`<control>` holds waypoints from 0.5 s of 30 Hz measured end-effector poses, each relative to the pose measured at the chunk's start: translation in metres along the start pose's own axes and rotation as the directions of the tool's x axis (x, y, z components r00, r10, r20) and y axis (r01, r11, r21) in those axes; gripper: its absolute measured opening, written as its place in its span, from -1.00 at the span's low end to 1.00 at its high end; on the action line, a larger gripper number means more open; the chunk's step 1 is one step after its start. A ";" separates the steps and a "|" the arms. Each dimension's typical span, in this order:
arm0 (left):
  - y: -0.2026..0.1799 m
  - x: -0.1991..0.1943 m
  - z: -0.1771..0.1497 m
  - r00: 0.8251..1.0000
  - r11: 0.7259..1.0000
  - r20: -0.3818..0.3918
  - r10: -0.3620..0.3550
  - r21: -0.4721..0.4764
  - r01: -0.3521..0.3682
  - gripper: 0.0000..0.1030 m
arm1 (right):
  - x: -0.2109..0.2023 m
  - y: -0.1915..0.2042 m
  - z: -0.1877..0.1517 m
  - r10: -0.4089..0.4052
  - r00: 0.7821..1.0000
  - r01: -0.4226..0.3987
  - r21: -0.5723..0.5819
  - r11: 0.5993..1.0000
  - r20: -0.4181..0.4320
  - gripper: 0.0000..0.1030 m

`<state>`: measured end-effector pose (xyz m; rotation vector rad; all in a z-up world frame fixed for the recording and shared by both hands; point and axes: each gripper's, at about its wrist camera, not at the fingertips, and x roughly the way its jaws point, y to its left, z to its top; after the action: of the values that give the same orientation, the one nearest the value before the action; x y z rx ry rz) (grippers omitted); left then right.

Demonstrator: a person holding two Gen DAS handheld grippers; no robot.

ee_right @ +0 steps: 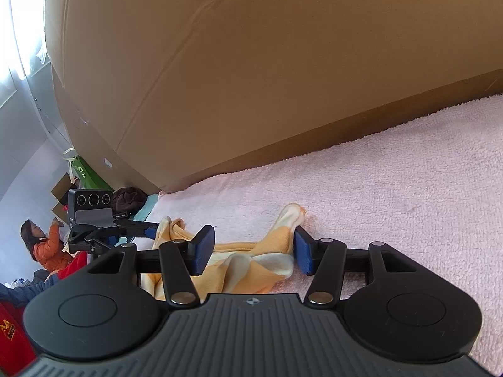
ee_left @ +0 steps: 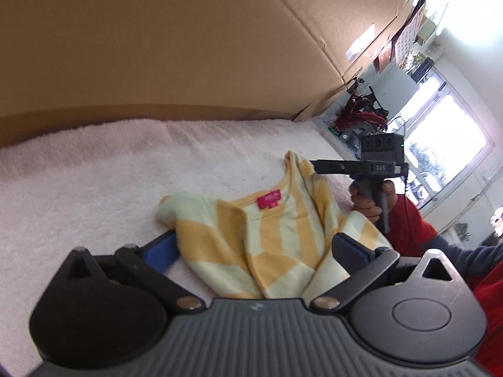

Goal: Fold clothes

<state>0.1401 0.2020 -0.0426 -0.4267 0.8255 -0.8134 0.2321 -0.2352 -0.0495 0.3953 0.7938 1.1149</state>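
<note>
**One striped garment between two grippers on a pink towel**

A pink neck label (ee_left: pixel 268 202) on the yellow-and-cream striped garment (ee_left: pixel 270 245) is shown only by the left wrist view. The garment lies crumpled on the pink towel (ee_right: pixel 393 172), near its front edge, with bare towel beyond, up to a cardboard wall (ee_right: pixel 251 62). The left gripper (ee_left: pixel 251 251) is spread wide around the cloth. The right gripper (ee_right: pixel 251 248) stands apart, cloth between its fingers, one sleeve touching a blue pad (ee_right: pixel 303 251).
</note>
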 end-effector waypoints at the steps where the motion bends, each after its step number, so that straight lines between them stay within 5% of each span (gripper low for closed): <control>1: 0.000 0.000 -0.001 1.000 1.000 0.013 -0.002 -0.007 0.002 0.97 | 0.000 0.000 0.000 0.000 1.000 0.000 0.000 1.000 0.000 0.08; 11: 0.003 -0.002 0.002 0.996 0.999 0.071 0.048 -0.019 -0.047 0.97 | 0.001 -0.001 -0.001 0.004 1.000 -0.004 0.000 1.000 0.000 0.08; 15: 0.007 -0.004 -0.001 0.992 0.997 0.107 0.072 -0.024 -0.070 0.79 | -0.002 -0.005 -0.001 -0.001 1.000 0.001 0.026 1.000 0.009 -0.08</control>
<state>0.1410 0.2091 -0.0454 -0.4525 0.7452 -0.7111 0.2342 -0.2391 -0.0523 0.4218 0.8012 1.1023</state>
